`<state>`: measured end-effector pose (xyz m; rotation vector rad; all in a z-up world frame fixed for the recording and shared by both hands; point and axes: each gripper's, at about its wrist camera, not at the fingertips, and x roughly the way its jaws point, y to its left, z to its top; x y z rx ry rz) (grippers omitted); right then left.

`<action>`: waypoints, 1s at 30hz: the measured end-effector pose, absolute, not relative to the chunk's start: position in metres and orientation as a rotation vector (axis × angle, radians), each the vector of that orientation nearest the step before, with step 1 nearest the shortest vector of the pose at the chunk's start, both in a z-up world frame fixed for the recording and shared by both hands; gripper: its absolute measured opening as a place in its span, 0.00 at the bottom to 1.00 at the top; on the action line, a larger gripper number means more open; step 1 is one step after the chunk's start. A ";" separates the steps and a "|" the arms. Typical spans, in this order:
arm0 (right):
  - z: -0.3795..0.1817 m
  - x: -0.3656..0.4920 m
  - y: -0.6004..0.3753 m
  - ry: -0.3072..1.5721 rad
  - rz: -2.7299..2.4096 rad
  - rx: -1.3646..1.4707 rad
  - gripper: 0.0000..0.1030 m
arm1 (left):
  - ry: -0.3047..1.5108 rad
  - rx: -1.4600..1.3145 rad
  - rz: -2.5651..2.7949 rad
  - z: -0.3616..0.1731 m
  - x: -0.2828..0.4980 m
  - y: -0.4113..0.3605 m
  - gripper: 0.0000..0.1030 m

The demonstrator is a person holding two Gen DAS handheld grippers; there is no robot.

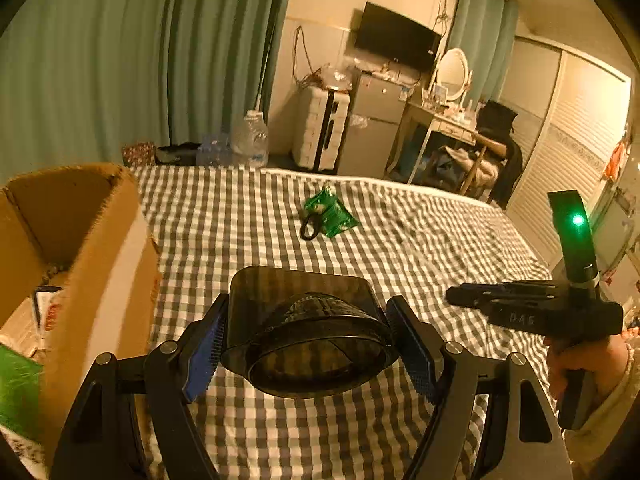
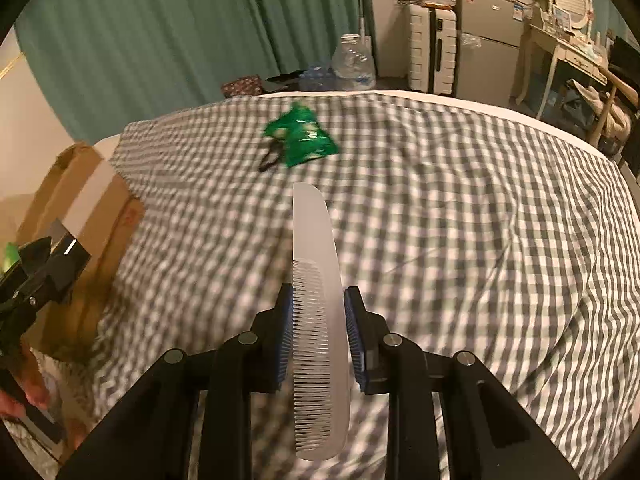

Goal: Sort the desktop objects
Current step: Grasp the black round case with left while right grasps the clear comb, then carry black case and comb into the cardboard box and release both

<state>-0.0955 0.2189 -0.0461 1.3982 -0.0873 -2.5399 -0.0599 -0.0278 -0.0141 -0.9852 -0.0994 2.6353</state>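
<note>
Right gripper (image 2: 316, 334): pinching translucent comb (image 2: 316, 280) edgewise; thin grip is risking rotation.
Left gripper (image 1: 308, 342): clamping dark cup (image 1: 312, 332); smooth wall is risking slippage.
Cardboard box (image 1: 104, 240): at 9 o'clock.
Green packet (image 1: 330, 214): lying at 12 o'clock, unsorted.

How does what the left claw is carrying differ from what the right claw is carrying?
The left claw grips a dark, see-through, bulky container, spreading its jaws wide. The right claw pinches a pale, frosted, flat comb, so its jaws sit narrow. The comb juts far past the pads; the container barely does. Both are held above the checked bedspread.
</note>
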 end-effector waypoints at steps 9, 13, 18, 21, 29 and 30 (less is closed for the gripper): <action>-0.014 -0.067 0.158 -0.216 -2.427 1.263 0.24 | -0.074 -0.920 2.711 0.033 -0.046 -0.056 0.77; 0.006 -0.067 0.139 -0.307 -2.396 1.170 0.24 | -0.114 -0.844 2.791 0.063 -0.040 -0.085 0.77; 0.044 -0.075 0.091 -0.319 -2.325 1.046 0.24 | -0.179 -0.814 2.876 0.085 -0.039 -0.125 0.77; 0.057 -0.085 0.050 -0.292 -2.273 0.994 0.24 | -0.247 -0.812 2.925 0.090 -0.037 -0.156 0.77; 0.040 -0.112 -0.040 -0.354 -2.162 1.021 0.24 | -0.437 -0.903 3.032 0.076 -0.043 -0.229 0.77; 0.038 -0.115 -0.044 -0.361 -2.161 1.028 0.25 | -0.460 -0.921 3.036 0.072 -0.046 -0.236 0.77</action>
